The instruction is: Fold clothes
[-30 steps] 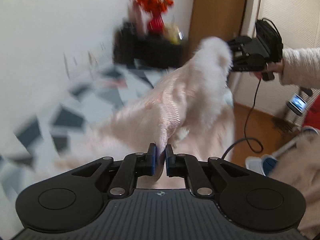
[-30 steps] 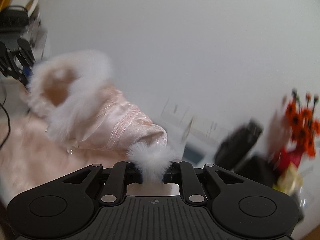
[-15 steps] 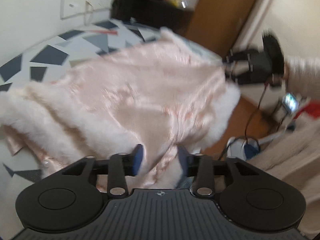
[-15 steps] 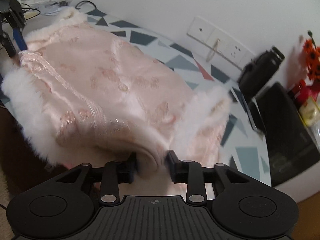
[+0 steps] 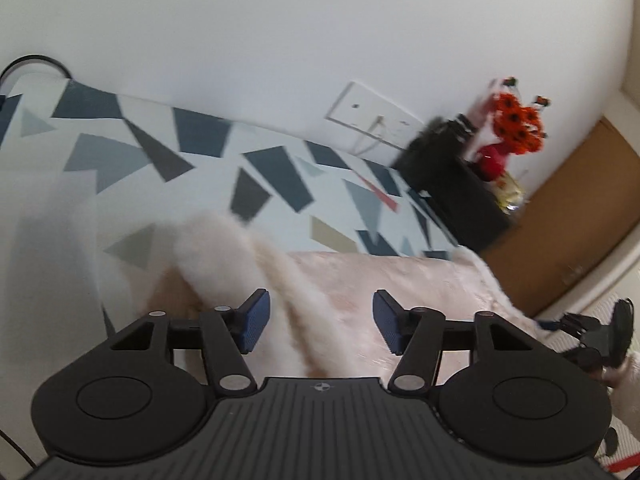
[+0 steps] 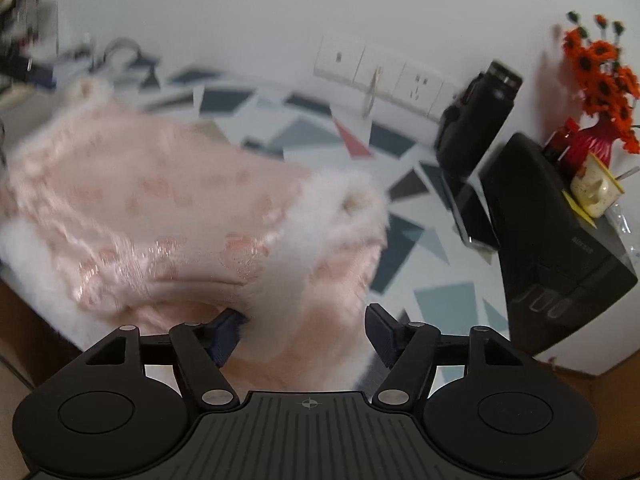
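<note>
1. While both sets of jaws are spread wide with nothing pinched, the pale pink satin garment with white fur trim [image 6: 168,216] is seen lying loose on the white tabletop with grey-blue triangles [image 5: 208,168], right under the left gripper [image 5: 320,322] and right gripper [image 6: 302,330].
2. A laying-flat stage is suggested; a fresh grip on a fur edge would be needed.
3. Open tabletop is left ahead; a black box [image 6: 560,248] sits ahead-right, table edge close below.

Home room, likely. Indicated by patterned tablecloth [image 6: 400,248], wall sockets [image 6: 380,74], flower vase [image 6: 588,140], wooden door [image 5: 560,224].
</note>
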### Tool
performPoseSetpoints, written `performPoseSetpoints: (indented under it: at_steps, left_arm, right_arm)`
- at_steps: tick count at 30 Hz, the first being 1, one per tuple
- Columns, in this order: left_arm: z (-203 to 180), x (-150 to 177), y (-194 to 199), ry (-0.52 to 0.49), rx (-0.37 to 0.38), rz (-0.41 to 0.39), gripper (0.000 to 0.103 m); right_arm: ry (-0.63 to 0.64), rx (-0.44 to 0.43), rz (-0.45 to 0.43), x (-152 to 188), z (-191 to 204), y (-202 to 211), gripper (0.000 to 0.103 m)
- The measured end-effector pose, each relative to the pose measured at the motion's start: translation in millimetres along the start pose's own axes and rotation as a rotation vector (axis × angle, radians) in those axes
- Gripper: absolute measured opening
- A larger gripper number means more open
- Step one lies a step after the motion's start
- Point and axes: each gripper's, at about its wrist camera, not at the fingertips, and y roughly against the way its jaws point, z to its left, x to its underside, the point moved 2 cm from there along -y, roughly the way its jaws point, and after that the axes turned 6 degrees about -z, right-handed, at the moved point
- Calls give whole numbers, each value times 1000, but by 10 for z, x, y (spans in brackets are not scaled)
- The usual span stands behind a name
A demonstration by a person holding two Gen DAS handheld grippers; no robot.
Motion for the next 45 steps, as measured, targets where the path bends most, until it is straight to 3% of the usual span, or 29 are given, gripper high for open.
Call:
performPoseSetpoints:
  at_steps: [7, 12, 16, 19, 22, 25, 28, 29, 32, 38, 40, 42, 45]
  left_arm:
    - [84, 52, -180, 80, -91, -27, 68]
    - [58, 90, -210, 111, -103, -35, 73]
    - [-21, 62, -256, 81, -137, -54, 73]
    - [-135, -25, -349, 18, -172, -65, 73]
    - [-339, -49, -501, -85, -144, -47, 76]
    - [-445, 36, -720, -144, -153, 13, 76]
    - [-368, 203, -894, -148, -197, 88, 76]
    - [-338, 261, -946, -150, -213, 113, 76]
    - [-256, 374, -1004, -141, -229, 153, 76]
    - [-272, 262, -816, -122, -219, 137, 76]
    - [-266, 186, -600, -106, -203, 98, 80]
    - [-186, 131, -363, -61, -185, 72, 86]
    - [107, 128, -73, 109, -148, 51, 86]
  right_arm:
    - [-76, 169, 254, 356, -406, -370, 61]
    - [-375, 190, 95, 236, -813, -318, 59]
    - [-644, 57, -160, -52, -1028, -351, 63]
    - [-765, -58, -199, -251, -1047, -696, 67]
    - [-712, -36, -168, -479, -925, -1043, 67]
    - [-520, 40, -109, -659, -734, -1306, 70]
    - [-353, 170, -24, -664, -632, -1528, 67]
    - [-361, 181, -7, -616, -665, -1591, 63]
    - [-452, 169, 22, -447, -802, -1738, 67]
    - [-581, 143, -23, -397, -912, -1488, 71]
    - [-643, 105, -74, -398, -961, -1297, 79]
    - [-697, 52, -134, -385, -985, -1084, 97]
    - [-711, -46, -156, -341, -907, -890, 102]
